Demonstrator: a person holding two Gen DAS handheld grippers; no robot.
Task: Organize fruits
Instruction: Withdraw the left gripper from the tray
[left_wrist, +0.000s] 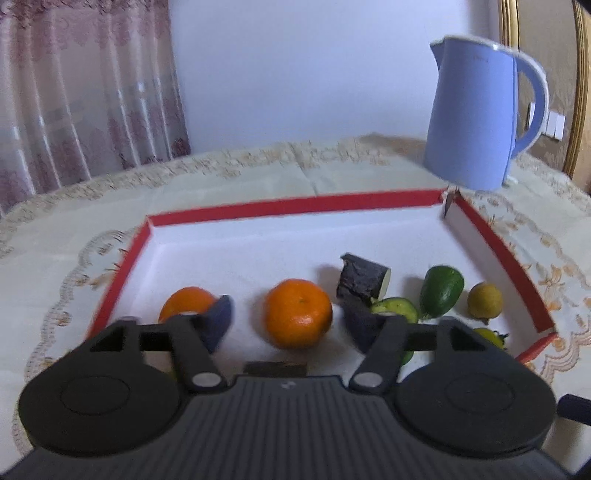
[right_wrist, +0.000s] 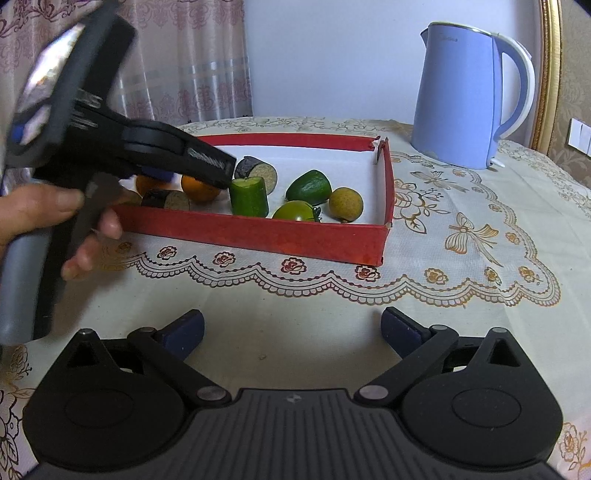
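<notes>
A red-walled box (left_wrist: 295, 205) with a white floor holds the produce. My left gripper (left_wrist: 291, 325) is open inside it, its blue pads (left_wrist: 219, 321) on either side of an orange (left_wrist: 298, 314) with a gap on each side. A second orange (left_wrist: 186, 304) sits behind the left pad. Right of these lie a dark cut cylinder (left_wrist: 364, 282), a cucumber piece (left_wrist: 395, 310), a green fruit (left_wrist: 441, 290), a yellowish round fruit (left_wrist: 484, 300) and a green tomato (left_wrist: 487, 336). My right gripper (right_wrist: 291, 332) is open over the bare tablecloth, in front of the box (right_wrist: 258, 232).
A blue kettle (right_wrist: 469, 96) stands on the tablecloth behind the box's far right corner. A hand (right_wrist: 55, 206) holds the left gripper (right_wrist: 207, 168) at the box's left end. Another dark cut piece (right_wrist: 166, 199) lies by the box's near wall. A curtain hangs behind the table.
</notes>
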